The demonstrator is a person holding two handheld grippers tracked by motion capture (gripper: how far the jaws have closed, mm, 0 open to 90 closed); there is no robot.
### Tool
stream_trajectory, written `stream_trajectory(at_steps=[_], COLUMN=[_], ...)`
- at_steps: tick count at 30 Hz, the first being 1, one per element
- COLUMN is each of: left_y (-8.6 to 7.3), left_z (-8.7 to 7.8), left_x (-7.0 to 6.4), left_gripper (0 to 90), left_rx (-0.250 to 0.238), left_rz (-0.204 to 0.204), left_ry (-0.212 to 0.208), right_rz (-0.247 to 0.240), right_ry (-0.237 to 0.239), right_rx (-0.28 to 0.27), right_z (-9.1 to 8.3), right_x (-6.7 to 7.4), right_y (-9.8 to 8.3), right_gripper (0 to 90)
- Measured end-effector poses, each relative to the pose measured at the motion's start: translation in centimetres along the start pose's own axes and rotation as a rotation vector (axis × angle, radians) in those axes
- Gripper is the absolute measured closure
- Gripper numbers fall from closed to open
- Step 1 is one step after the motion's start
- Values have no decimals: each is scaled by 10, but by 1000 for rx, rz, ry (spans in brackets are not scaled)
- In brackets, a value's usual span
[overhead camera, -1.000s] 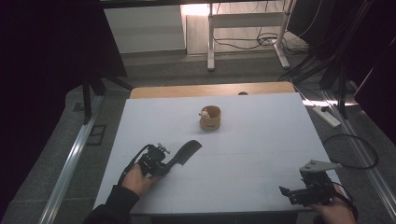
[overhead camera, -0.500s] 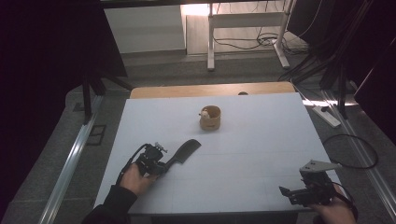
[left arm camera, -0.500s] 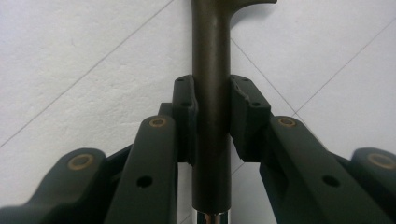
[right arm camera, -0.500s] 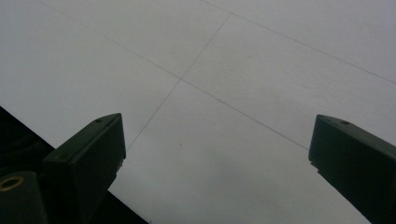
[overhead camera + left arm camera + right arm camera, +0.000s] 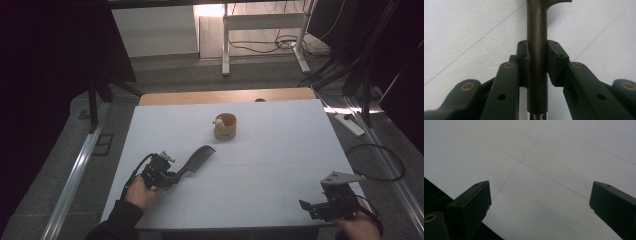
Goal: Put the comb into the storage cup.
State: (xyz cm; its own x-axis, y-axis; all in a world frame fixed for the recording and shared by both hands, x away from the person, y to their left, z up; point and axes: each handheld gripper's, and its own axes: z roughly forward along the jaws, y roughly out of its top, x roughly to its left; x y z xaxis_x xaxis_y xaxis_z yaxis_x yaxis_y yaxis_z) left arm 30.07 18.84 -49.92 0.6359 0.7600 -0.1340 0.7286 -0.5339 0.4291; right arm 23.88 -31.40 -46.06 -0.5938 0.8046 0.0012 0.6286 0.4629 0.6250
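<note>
Since the earlier shot the left claw (image 5: 176, 175) has slid a bit toward the near left with the comb (image 5: 197, 157), while the right one hasn't budged. Left claw is clamped tight on the comb's handle (image 5: 537, 62), toothed head pointing far-right toward the little wooden cup (image 5: 225, 126) sitting mid-counter (image 5: 280, 150), well apart from it. Looks like the carry step to me; next move probably means lifting and swinging the comb over to that cup. Right claw (image 5: 312, 207) sits near right, jaws wide apart, empty.
</note>
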Motion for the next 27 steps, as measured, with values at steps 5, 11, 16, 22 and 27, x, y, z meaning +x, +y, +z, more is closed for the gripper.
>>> stream_trajectory(at_steps=[5,11,16,22,27], left_y=[-2,-4,-5,-7,-10], left_z=[-5,-10,-13,-18,-24], left_x=[-1,-2,-4,-8,-11], left_gripper=[723,723,723,723,723], left_rx=[-33,-66,-89,-120,-153], left_rz=[4,10,20,30,36], left_ry=[-12,-22,-32,-41,-43], right_rz=[0,0,-1,-2,-2], right_ry=[0,0,1,2,0], right_rx=[0,-1,-2,-3,-5], right_z=[0,0,0,0,-1], right_x=[0,0,0,0,0], right_y=[0,0,0,0,0], right_gripper=[43,43,43,43,42])
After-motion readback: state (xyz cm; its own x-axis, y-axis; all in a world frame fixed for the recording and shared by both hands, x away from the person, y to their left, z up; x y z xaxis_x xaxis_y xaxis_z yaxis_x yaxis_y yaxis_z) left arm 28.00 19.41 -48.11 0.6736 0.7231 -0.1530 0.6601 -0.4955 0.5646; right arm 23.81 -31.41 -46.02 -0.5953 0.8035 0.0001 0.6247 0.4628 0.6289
